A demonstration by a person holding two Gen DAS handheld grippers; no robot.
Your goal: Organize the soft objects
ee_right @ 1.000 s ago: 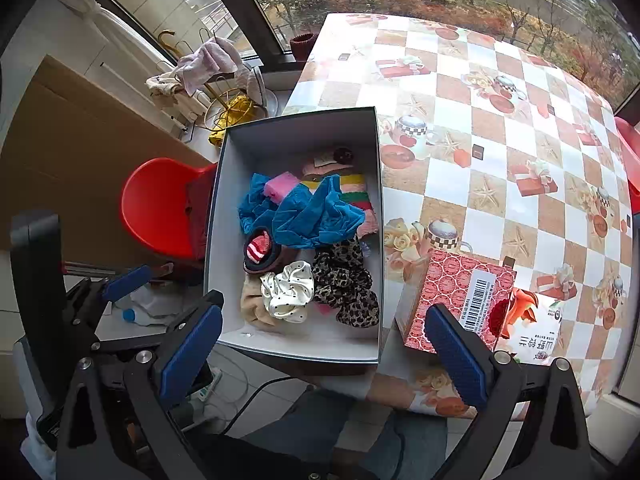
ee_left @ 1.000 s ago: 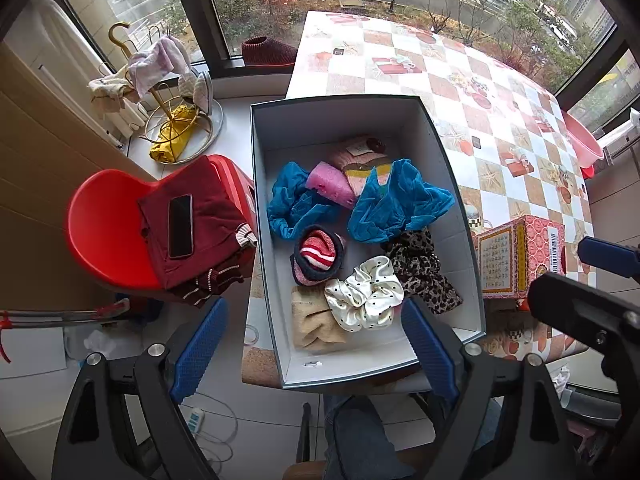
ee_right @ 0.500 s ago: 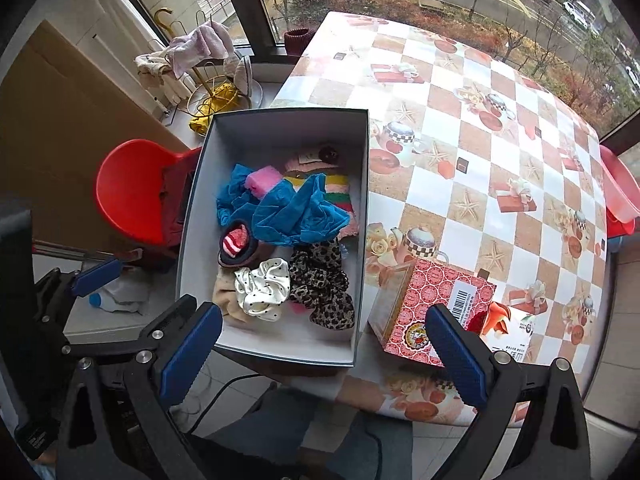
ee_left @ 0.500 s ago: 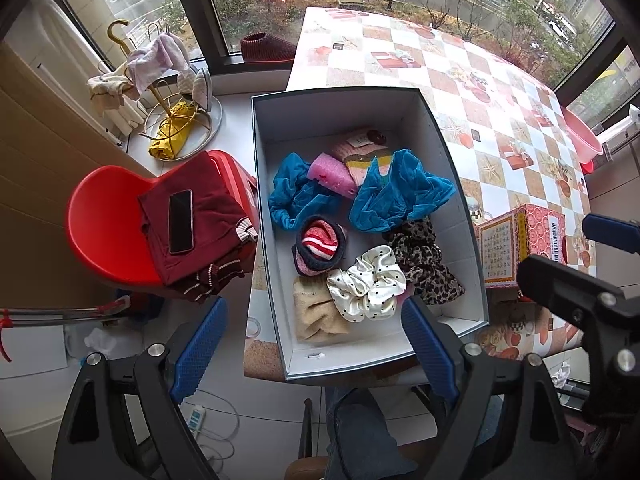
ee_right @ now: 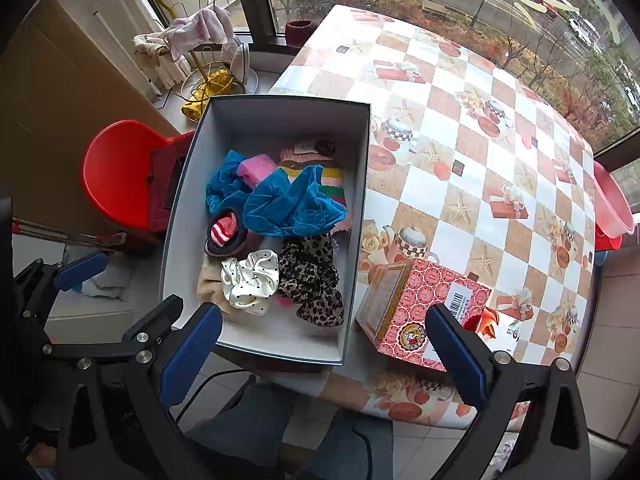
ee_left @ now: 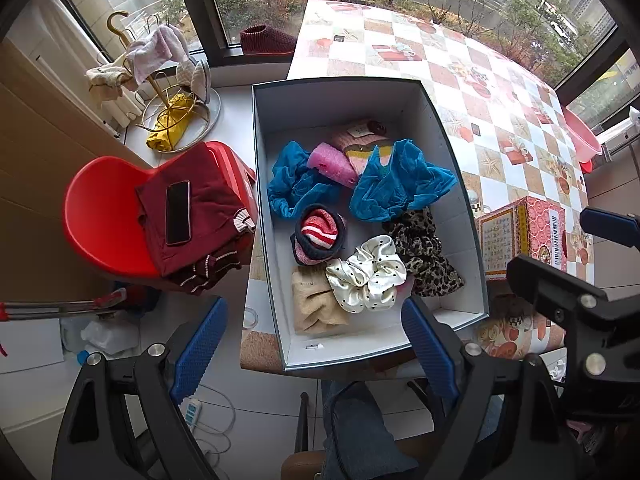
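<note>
Hovering above a grey box [ee_left: 352,100] at the centre of both views, the left gripper [ee_left: 316,348] and the right gripper [ee_right: 320,344] have their blue-padded jaws spread wide, with nothing between them.

The box stands on the near corner of a table [ee_right: 460,160] covered in a red-and-white checked cloth. Inside it lie the soft things: a white dotted scrunchie [ee_left: 366,274] in the lower middle, touching a leopard-print scrunchie [ee_left: 424,252] to its right and a beige cloth [ee_left: 316,304] to its lower left. Just above these sits a rolled red-and-white striped sock [ee_left: 320,232]. Higher up, two pieces of teal fabric [ee_left: 400,188] flank a pink roll [ee_left: 332,164], and a striped knit piece [ee_right: 316,160] lies toward the far end of the box.

Right of the box, a red patterned carton [ee_right: 420,300] lies on the cloth, just beside the box wall. At the left of the frame a red chair [ee_left: 100,216] carries a dark red garment [ee_left: 200,216] with a phone [ee_left: 178,212] on top.
</note>
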